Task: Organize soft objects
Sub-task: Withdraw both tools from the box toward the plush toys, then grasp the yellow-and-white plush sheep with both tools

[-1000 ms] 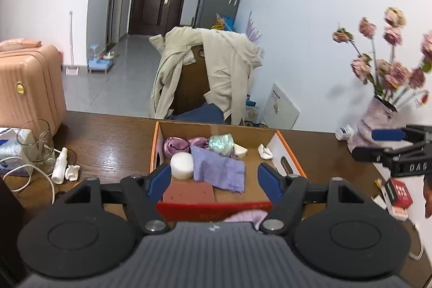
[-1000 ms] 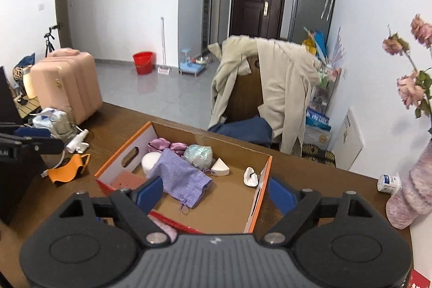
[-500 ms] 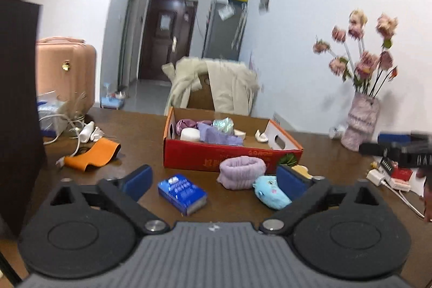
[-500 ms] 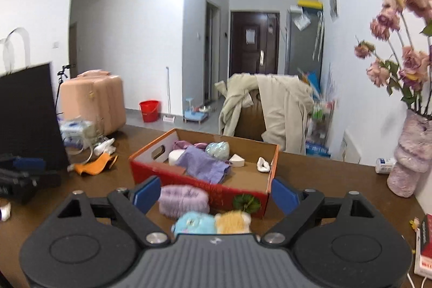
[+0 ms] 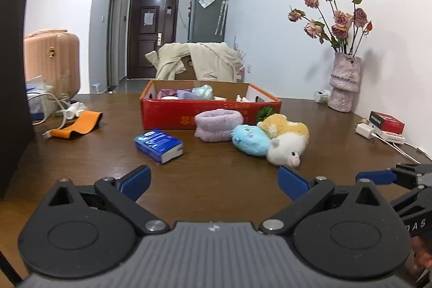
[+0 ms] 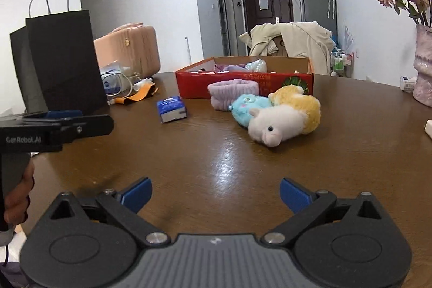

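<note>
Now — left tongs (image 5: 214,181) wide, empty | right tongs (image 6: 216,192) opening, empty | plush toys (image 6: 280,116) ahead, apart

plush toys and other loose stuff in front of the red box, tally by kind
plush toys: 3 – blue, yellow, white
purple headband: 1
blue tissue pack: 1
total: 5

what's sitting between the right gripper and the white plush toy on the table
Nothing visible. The right gripper, its jaws opening with nothing between them, faces bare tabletop up to the white plush toy. The blue plush and yellow plush lie against its far side, and the blue packet lies off to the left.
</note>
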`<state>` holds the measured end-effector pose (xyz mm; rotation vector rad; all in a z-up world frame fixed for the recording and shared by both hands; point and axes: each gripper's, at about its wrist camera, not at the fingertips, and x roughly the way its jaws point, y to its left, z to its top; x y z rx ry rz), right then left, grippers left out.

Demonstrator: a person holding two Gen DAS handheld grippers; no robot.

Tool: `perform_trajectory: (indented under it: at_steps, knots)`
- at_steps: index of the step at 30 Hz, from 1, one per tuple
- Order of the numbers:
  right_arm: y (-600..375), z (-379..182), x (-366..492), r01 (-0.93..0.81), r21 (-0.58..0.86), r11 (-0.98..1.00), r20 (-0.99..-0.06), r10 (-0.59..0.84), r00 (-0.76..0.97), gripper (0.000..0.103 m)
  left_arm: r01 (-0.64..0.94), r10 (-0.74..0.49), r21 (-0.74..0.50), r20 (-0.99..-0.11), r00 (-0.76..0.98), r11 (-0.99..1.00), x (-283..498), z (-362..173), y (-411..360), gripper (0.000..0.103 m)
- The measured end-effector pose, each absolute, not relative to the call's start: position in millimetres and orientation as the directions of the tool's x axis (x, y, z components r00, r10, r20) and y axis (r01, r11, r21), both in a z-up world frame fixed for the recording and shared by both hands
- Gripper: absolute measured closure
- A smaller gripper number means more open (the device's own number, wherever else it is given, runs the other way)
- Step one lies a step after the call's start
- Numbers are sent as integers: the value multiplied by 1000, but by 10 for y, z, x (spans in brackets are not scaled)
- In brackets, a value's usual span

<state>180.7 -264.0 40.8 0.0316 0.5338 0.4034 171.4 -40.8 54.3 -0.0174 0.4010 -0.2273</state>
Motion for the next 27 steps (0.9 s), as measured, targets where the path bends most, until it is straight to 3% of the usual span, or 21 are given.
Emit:
perform_trajectory:
  at_steps: [9, 14, 17, 23, 25, 26, 27]
  knots:
    - [-2968, 504, 2146, -286, 122, 950, -464, 309, 830, 2, 270, -292, -113, -450, 844, 956, 2141, 413, -658, 1]
    - [-3145, 597, 2606, -219, 69, 973, -477, 225, 850, 2, 316, -428, -295, -504, 750, 902, 2667, 308, -882, 1]
    - [-3249, 592, 2990, -222, 111, 969, -494, 248, 833, 10, 332, -478, -356, -501, 721, 874, 2931, 257, -1081, 1]
    - [-3366, 388, 3690, -241, 251, 938, -498, 338, 799, 24, 393, -533, -362, -509, 676, 845, 3350, 76, -1446, 31]
    - [-3387, 307, 3781, -254, 279, 926, -474, 363, 802, 34, 376, -540, -393, -514, 667, 839, 3419, -36, -1446, 44]
    - [-3411, 269, 3811, -267, 300, 916, -460, 384, 800, 48, 365, -536, -400, -517, 667, 841, 3446, -92, -1431, 48]
    - [-3439, 227, 3826, -271, 315, 910, -459, 396, 795, 53, 364, -550, -420, -528, 647, 831, 3486, -131, -1405, 53]
